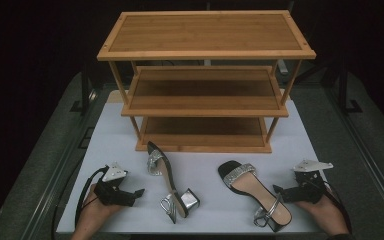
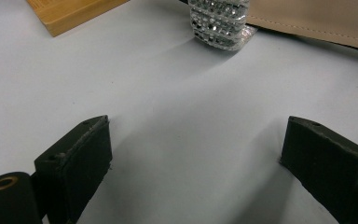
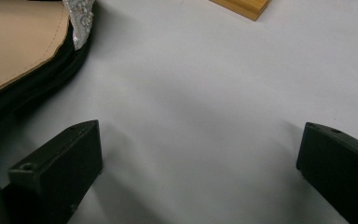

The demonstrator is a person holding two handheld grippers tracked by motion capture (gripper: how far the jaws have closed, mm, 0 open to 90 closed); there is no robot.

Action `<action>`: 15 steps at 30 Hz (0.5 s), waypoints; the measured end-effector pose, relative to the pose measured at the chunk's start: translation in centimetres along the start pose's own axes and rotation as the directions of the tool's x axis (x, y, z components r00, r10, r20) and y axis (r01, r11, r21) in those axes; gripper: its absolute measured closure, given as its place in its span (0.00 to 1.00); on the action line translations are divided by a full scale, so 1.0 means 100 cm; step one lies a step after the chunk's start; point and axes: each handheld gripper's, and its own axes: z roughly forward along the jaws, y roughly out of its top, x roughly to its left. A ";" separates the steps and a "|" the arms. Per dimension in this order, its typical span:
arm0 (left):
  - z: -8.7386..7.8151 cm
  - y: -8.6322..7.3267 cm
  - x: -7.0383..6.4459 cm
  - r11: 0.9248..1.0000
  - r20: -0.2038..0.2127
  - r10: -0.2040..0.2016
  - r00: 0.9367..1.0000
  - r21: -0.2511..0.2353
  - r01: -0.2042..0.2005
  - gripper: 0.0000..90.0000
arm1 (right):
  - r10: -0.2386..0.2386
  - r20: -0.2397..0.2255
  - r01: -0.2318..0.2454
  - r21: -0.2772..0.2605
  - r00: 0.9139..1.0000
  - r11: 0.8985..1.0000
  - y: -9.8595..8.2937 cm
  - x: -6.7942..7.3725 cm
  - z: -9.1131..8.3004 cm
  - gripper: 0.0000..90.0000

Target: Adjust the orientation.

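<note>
Nothing is grasped yet: both grippers rest low on the white table [image 1: 110, 130], and the work in hand looks like the opening reach for a pair of sandals lying in front of the wooden shoe rack [image 1: 205, 82]. The left gripper [image 1: 139, 192] sits with its jaws spread wide and empty, just left of the left sandal [image 1: 167, 182], which lies tipped on its side. The right gripper [image 1: 276, 190] is likewise spread and empty, close beside the right sandal [image 1: 255, 192], which sits upright on its sole. Each sandal has a black sole, a tan insole, a glittering silver toe band and ankle strap, and a mirrored block heel. The next move probably calls for closing on a sole edge or heel rather than the loose straps.
</note>
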 end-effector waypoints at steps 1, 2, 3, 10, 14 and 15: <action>0.000 0.000 0.000 1.000 0.001 0.000 1.000 0.001 0.000 0.08 | 0.000 0.000 0.000 0.000 1.000 1.000 0.000 0.000 0.000 0.00; 0.000 0.000 0.000 1.000 0.001 0.000 1.000 0.002 0.000 0.08 | 0.000 0.000 0.000 0.000 1.000 1.000 0.000 0.000 0.000 0.00; 0.000 0.000 0.000 1.000 0.001 0.000 1.000 0.002 0.000 0.08 | -0.002 0.000 0.002 -0.001 1.000 1.000 0.000 0.000 0.000 0.00; -0.002 0.002 0.001 1.000 -0.008 -0.010 1.000 0.004 0.010 0.12 | -0.001 -0.001 0.001 0.000 1.000 1.000 0.000 0.000 0.000 0.00; -0.007 0.005 0.005 0.999 -0.010 -0.032 0.999 -0.002 0.032 0.24 | -0.001 0.000 0.001 -0.001 1.000 1.000 0.000 0.000 0.000 0.00; -0.008 0.006 0.005 0.999 -0.012 -0.034 0.999 -0.007 0.034 0.24 | -0.001 -0.001 0.001 -0.001 1.000 1.000 0.000 0.000 0.000 0.00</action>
